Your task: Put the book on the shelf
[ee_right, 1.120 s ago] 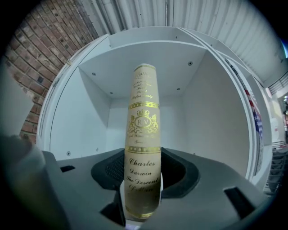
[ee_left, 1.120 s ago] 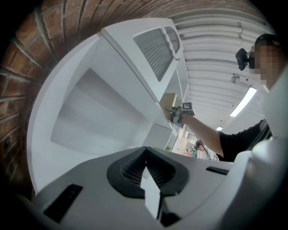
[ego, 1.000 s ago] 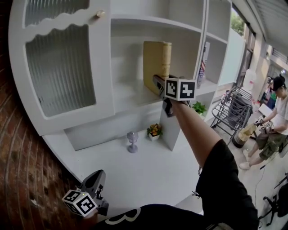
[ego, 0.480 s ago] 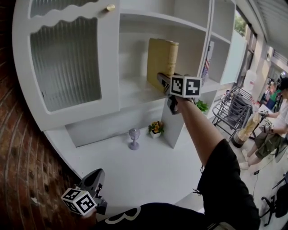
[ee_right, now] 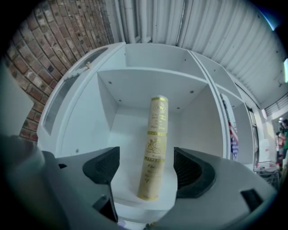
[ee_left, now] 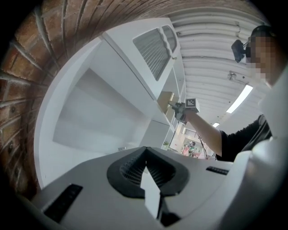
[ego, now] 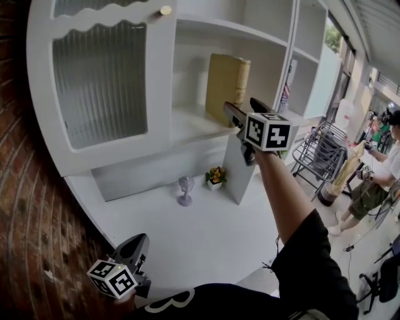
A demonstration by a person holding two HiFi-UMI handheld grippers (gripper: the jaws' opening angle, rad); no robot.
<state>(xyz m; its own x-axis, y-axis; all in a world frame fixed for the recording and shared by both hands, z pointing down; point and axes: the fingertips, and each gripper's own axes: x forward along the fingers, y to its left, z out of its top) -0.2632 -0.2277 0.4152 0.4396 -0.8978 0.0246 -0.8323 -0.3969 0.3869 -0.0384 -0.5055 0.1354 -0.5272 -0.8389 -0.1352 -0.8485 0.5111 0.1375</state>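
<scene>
- Status: book (ego: 227, 87) stands on the shelf (ego: 187, 128) in the open middle compartment of the white cabinet, spine facing out. It is near upright, with a slight lean showing in the right gripper view.
- Right gripper (ego: 245, 111): jaws have just been opening and now stand wide. The book's spine shows in the gap between them with clear space either side, and neither pad touches it.
- Left gripper (ego: 128, 262): low over the worktop (ego: 206, 231), jaws pressed together, nothing between them.
- Judgement: placing looks done and the release is made. What seems left is to draw the right gripper clear without nudging the book, and perhaps check the lean.
- Book: thick hardback with a tan cloth-like cover and a rounded cream spine carrying gilt bands and lettering too small to read.
- Cabinet: smooth white painted panels with square edges. Its door (ego: 103, 81) has a ribbed glass pane, a scalloped upper frame and a small brass knob (ego: 165, 10).
- Jaw pads: dark grey, finely ridged.
- Wall (ego: 25, 219): rough red brick.
</scene>
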